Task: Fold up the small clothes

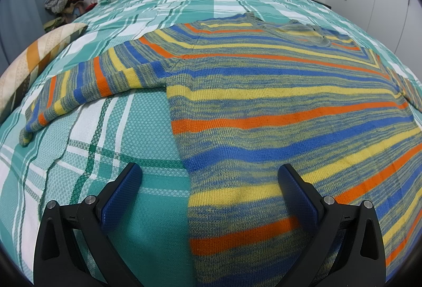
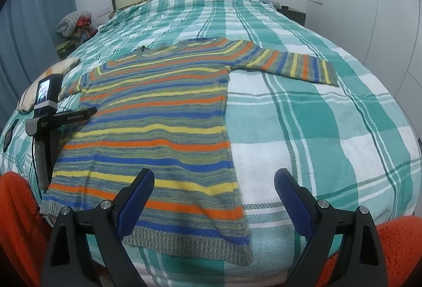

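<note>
I had the sweater (image 2: 158,112) lying flat on the bed (image 2: 303,128), its long axis running away from me, hem nearest, neck toward the headboard, sleeves out to either side. My left tongs (image 1: 209,176) stood wide, holding nothing, straddling the sweater's left side edge above the hem. My right tongs (image 2: 214,181) were wide and empty too, over the right hem corner. I judged each sleeve nearer its own side's tongs, neither clearly closer.
</note>
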Demonstrator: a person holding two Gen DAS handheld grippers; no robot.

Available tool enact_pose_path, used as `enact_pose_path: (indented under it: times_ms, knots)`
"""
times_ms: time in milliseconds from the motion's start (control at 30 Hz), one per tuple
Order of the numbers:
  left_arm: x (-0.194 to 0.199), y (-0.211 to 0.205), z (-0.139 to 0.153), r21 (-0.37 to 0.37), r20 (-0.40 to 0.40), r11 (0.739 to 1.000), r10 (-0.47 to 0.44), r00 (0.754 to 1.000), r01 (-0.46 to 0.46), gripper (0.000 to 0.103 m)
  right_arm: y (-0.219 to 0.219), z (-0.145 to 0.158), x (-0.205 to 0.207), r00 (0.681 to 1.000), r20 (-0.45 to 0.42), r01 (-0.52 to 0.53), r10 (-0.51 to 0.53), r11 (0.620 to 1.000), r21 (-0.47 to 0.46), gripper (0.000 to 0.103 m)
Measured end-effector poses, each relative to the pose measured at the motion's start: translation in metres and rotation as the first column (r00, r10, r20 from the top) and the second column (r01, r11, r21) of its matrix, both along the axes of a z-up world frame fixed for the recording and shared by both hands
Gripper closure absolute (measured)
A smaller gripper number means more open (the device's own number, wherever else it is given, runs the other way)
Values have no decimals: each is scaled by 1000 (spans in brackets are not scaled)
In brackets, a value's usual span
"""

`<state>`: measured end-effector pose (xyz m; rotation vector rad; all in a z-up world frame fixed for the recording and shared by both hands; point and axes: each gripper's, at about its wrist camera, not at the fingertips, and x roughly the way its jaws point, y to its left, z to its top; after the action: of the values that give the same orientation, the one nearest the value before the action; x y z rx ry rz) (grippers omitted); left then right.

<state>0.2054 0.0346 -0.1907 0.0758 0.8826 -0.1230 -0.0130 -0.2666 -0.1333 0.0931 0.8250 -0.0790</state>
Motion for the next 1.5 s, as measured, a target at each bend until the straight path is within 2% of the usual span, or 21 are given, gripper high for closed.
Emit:
enact_pose_path:
  times_ms: [167, 667, 800, 900, 967, 1067, 1200, 1233, 1333, 1400, 1500]
  knots:
    - [0, 0, 0, 0, 0, 1000, 0, 1000, 0, 0, 4, -1, 0, 1000, 0, -17, 17, 1000, -20, 11]
    - [0, 0, 0, 0, -1, 1000, -1, 1000, 1, 0, -5, -2, -1, 1000, -7, 8, -7, 1000, 18, 11]
    - [0, 0, 0, 0, -1, 1000, -1, 1000, 1, 0, -10, -1, -1, 1000, -9, 17, -16, 999, 48, 11]
    - [0, 0, 0, 0, 0, 1000, -1, 1000, 1, 0, -23, 1, 0, 1000, -13, 29, -28, 991, 132, 11]
    - [0, 0, 0, 0, -1, 1000, -1, 1000, 1, 0, -45, 6, 7, 999, -17, 47, -45, 973, 228, 11]
    - [0, 0, 0, 0, -1, 1000, -1, 1000, 1, 0, -86, 17, 25, 995, 10, 89, -97, 951, 297, 11]
    - [0, 0, 0, 1, -1, 1000, -1, 1000, 1, 0, -176, 37, 63, 975, 89, 156, -204, 909, 385, 11]
    - [0, 0, 0, 0, 0, 1000, -1, 1000, 1, 0, -199, 36, 75, 971, 79, 178, -226, 902, 393, 11]
    - [0, 0, 0, 0, 2, 1000, -1, 1000, 1, 0, -267, 17, 117, 961, -43, 263, -273, 857, 442, 14]
    - [0, 0, 0, 4, 0, 1000, -1, 1000, 1, 0, -303, -2, 142, 954, -108, 296, -280, 822, 487, 27]
    - [0, 0, 0, 1, 1, 1000, -1, 1000, 1, 0, -333, -21, 168, 941, -154, 337, -301, 784, 522, 34]
